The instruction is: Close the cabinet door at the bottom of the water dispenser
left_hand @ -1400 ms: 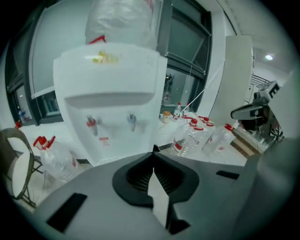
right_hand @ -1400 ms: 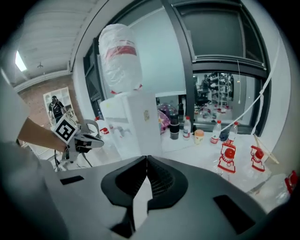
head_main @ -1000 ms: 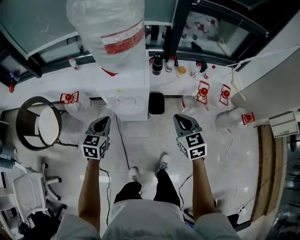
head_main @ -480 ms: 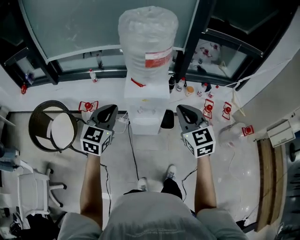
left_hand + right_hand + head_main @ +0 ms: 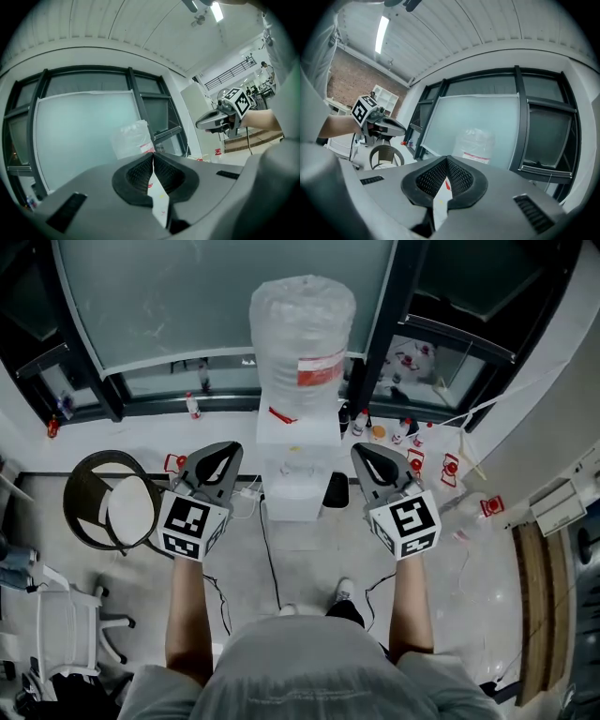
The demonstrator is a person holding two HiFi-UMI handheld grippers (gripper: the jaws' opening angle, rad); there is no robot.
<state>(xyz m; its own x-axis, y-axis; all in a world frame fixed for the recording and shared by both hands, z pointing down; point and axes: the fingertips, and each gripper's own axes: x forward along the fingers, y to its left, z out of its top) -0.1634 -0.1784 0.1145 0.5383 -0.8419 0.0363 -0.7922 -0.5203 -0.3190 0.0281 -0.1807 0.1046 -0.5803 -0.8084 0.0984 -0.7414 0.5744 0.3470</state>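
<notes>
The white water dispenser (image 5: 294,465) stands against the window, with a plastic-wrapped bottle (image 5: 302,334) on top. From above, its bottom cabinet door is hidden. My left gripper (image 5: 231,448) is held up at the dispenser's left and my right gripper (image 5: 360,450) at its right, both apart from it. Both are shut with nothing between the jaws. In the left gripper view the shut jaws (image 5: 153,154) point level at the bottle (image 5: 132,138). The right gripper view shows the same, with its jaws (image 5: 447,158) below the bottle (image 5: 476,142).
A round wicker chair (image 5: 105,502) stands left of the dispenser. A black bin (image 5: 336,489) sits at its right side. Red-capped bottles (image 5: 450,465) lie on the floor to the right. A cable (image 5: 272,568) runs across the floor, and a white office chair (image 5: 56,615) is at lower left.
Both grippers have risen, staying shut. The person has stood up, so the dispenser and floor now look farther below and the feet are nearly hidden.
</notes>
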